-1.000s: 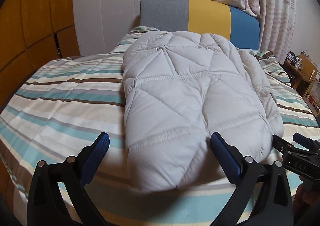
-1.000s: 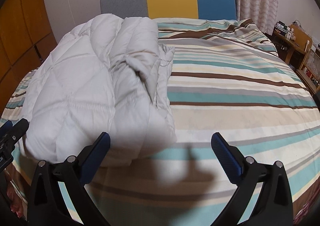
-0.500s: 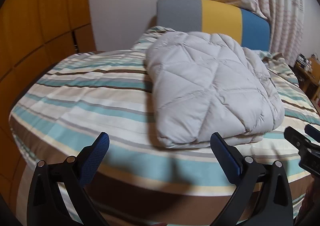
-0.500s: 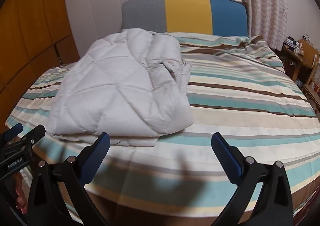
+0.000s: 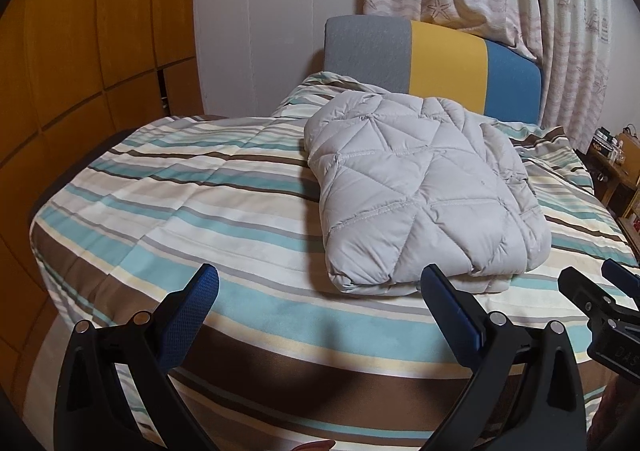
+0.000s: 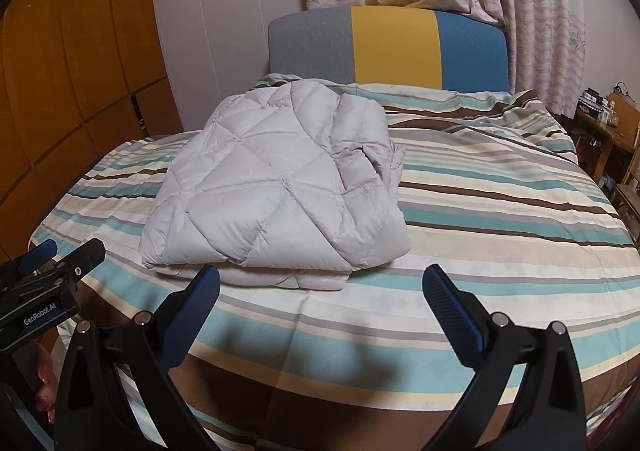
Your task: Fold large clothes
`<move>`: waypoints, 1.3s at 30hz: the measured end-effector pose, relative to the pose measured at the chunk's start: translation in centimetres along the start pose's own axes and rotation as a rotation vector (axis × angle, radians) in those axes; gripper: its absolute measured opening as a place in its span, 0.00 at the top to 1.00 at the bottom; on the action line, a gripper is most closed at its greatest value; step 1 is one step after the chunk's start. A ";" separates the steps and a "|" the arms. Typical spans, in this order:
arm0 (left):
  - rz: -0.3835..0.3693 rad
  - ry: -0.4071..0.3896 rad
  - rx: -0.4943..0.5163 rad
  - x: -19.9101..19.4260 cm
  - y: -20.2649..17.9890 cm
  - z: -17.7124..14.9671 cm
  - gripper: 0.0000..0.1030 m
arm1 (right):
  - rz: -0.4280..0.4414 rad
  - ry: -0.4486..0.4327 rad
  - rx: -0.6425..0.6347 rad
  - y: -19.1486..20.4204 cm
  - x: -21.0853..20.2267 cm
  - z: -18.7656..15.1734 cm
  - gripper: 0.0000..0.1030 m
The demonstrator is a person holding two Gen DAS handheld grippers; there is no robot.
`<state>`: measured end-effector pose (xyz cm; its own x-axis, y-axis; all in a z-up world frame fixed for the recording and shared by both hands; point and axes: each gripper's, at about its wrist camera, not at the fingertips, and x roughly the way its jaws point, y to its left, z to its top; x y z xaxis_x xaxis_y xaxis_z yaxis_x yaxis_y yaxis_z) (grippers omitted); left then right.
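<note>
We have drawn both grippers back from the folded grey quilted jacket (image 5: 424,191), which now lies alone mid-bed on the striped duvet (image 5: 192,207). The left gripper (image 5: 320,315) and right gripper (image 6: 320,311) hang wide open and empty at the near edge, so we judge the fold finished.

Both grippers have drawn back from the folded quilted jacket (image 5: 424,191). A second ago the left gripper (image 5: 320,291) had the jacket's near edge between its spread fingers; now that edge lies ahead of the fingertips, with striped bedspread (image 5: 200,211) between. The right gripper (image 6: 320,293) has likewise backed off and risen, so the bed's near edge now shows beneath it.
</note>
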<state>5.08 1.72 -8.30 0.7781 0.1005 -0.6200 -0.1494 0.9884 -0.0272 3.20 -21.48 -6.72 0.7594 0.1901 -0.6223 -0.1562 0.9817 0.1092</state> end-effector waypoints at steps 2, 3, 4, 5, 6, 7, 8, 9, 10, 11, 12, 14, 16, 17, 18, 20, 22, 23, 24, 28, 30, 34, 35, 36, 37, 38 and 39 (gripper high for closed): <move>-0.005 0.000 0.002 -0.1 -0.1 0.0 0.03 | -0.003 -0.001 0.002 -0.1 0.0 0.0 0.02; -0.006 0.000 0.002 -0.1 -0.1 -0.1 0.03 | -0.001 -0.002 0.006 -0.1 0.0 0.0 0.02; -0.006 0.001 0.002 -0.2 -0.1 -0.1 0.03 | 0.000 -0.002 0.009 -0.2 0.0 0.0 0.02; -0.007 0.000 0.002 -0.2 -0.1 -0.2 0.03 | -0.001 -0.002 0.012 -0.3 0.0 0.0 0.02; -0.008 0.000 0.002 -0.2 -0.1 -0.2 0.03 | -0.002 -0.001 0.016 -0.3 0.1 0.0 0.02; -0.008 0.000 0.002 -0.2 -0.1 -0.2 0.03 | -0.001 0.000 0.017 -0.4 0.1 0.0 0.02; -0.008 0.002 0.000 -0.2 -0.1 -0.2 0.03 | 0.001 0.000 0.017 -0.4 0.1 -0.1 0.02; -0.009 0.002 0.001 -0.3 -0.2 -0.2 0.03 | 0.000 0.000 0.016 -0.3 0.1 -0.1 0.02; -0.011 0.002 0.002 -0.3 -0.2 -0.2 0.03 | 0.000 -0.001 0.015 -0.3 0.0 -0.1 0.02; -0.013 0.002 0.002 -0.3 -0.2 -0.3 0.03 | 0.001 -0.003 0.014 -0.3 0.0 -0.1 0.02; -0.016 0.002 0.003 -0.3 -0.3 -0.3 0.03 | 0.003 -0.004 0.013 -0.3 0.0 -0.1 0.02; -0.025 0.002 0.004 -0.3 -0.3 -0.4 0.03 | 0.004 -0.004 0.013 -0.3 0.0 0.0 0.02; -0.030 0.002 0.003 -0.3 -0.3 -0.4 0.03 | 0.006 -0.003 0.013 -0.3 0.0 -0.1 0.02; -0.031 0.004 0.001 -0.3 -0.4 -0.4 0.03 | 0.005 -0.003 0.013 -0.3 0.0 -0.1 0.02; -0.034 0.006 0.000 -0.2 -0.3 -0.4 0.03 | 0.005 -0.003 0.014 -0.4 0.0 -0.1 0.02; -0.038 0.010 -0.003 -0.1 -0.3 -0.4 0.03 | 0.005 0.000 0.014 -0.4 0.0 -0.1 0.02; -0.043 0.012 -0.006 -0.1 -0.3 -0.4 0.03 | 0.005 0.001 0.018 -0.5 0.1 -0.2 0.02; -0.043 0.012 -0.006 0.0 -0.3 -0.5 0.03 | 0.005 0.002 0.018 -0.5 0.1 -0.2 0.02; -0.041 0.012 -0.005 0.0 -0.3 -0.5 0.03 | 0.004 0.003 0.019 -0.5 0.1 -0.2 0.02; -0.043 0.012 0.000 0.0 -0.3 -0.5 0.03 | 0.004 0.003 0.021 -0.6 0.1 -0.2 0.02; -0.046 0.013 0.002 0.0 -0.3 -0.5 0.03 | 0.005 0.002 0.021 -0.6 0.0 -0.2 0.02; -0.046 0.012 0.002 0.0 -0.4 -0.5 0.03 | 0.005 0.002 0.021 -0.6 0.1 -0.2 0.02; -0.044 0.011 0.002 0.0 -0.4 -0.5 0.03 | 0.005 0.003 0.021 -0.6 0.1 -0.2 0.02; -0.043 0.011 0.003 0.0 -0.5 -0.6 0.03 | 0.004 0.003 0.021 -0.6 0.1 -0.2 0.02; -0.045 0.012 0.005 0.0 -0.4 -0.5 0.03 | 0.004 0.002 0.022 -0.6 0.1 -0.2 0.02; -0.046 0.013 0.007 0.0 -0.4 -0.5 0.03 | 0.006 0.002 0.021 -0.7 0.1 -0.2 0.02; -0.046 0.012 0.008 0.0 -0.4 -0.5 0.03 | 0.005 0.003 0.021 -0.6 0.1 -0.2 0.02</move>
<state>4.84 1.25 -8.74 0.7765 0.0537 -0.6279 -0.1089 0.9928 -0.0499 3.26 -22.10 -6.96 0.7565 0.1954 -0.6241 -0.1473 0.9807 0.1285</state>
